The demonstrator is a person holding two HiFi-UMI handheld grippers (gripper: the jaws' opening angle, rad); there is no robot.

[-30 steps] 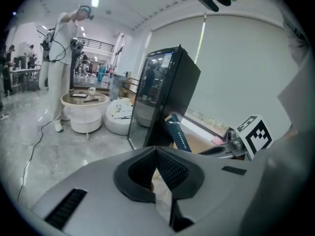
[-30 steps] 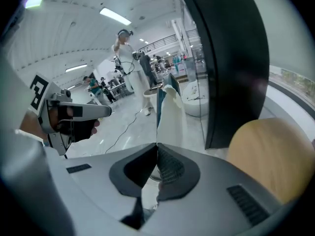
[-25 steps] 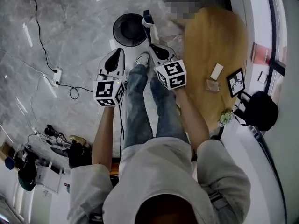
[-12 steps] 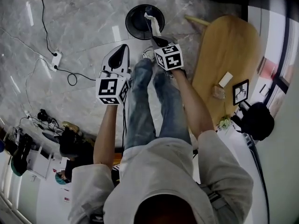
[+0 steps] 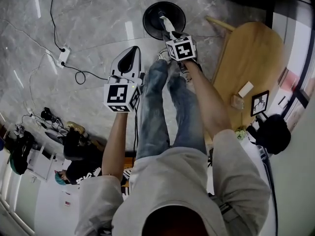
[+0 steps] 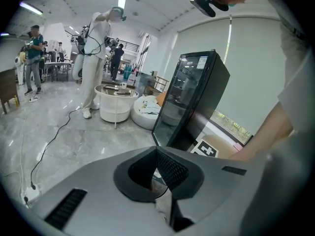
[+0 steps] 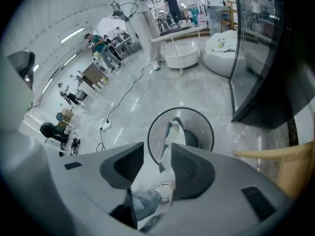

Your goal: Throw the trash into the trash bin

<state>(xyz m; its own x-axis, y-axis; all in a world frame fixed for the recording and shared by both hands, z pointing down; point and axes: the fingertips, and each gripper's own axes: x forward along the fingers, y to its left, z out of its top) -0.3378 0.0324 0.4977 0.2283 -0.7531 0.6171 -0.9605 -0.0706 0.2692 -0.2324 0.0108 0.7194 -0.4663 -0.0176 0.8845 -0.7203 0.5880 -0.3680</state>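
Note:
The round black trash bin [image 5: 151, 22] stands on the marble floor ahead of my feet; in the right gripper view its rim [image 7: 204, 127] lies right under the jaws. My right gripper [image 5: 163, 19] points steeply down over the bin's mouth. Its jaws are opening: in the right gripper view [image 7: 156, 149] they stand apart. The white crumpled trash [image 7: 170, 134] hangs between them against the right finger, clear of the left one, and it also shows over the bin [image 5: 168, 25]. My left gripper [image 5: 132, 53] hangs left of my legs, shut and empty [image 6: 157, 150].
A wooden table [image 5: 256, 53] with a white card [image 5: 245, 88] and a small picture frame [image 5: 259, 103] is at the right. A power strip [image 5: 63, 56] with cables lies on the floor at the left. A black glass-door cabinet [image 6: 197, 92] stands beyond the bin.
My right gripper has reached farther out and down, from beside the bin to over its mouth, carrying the white trash. The left gripper shifted slightly.

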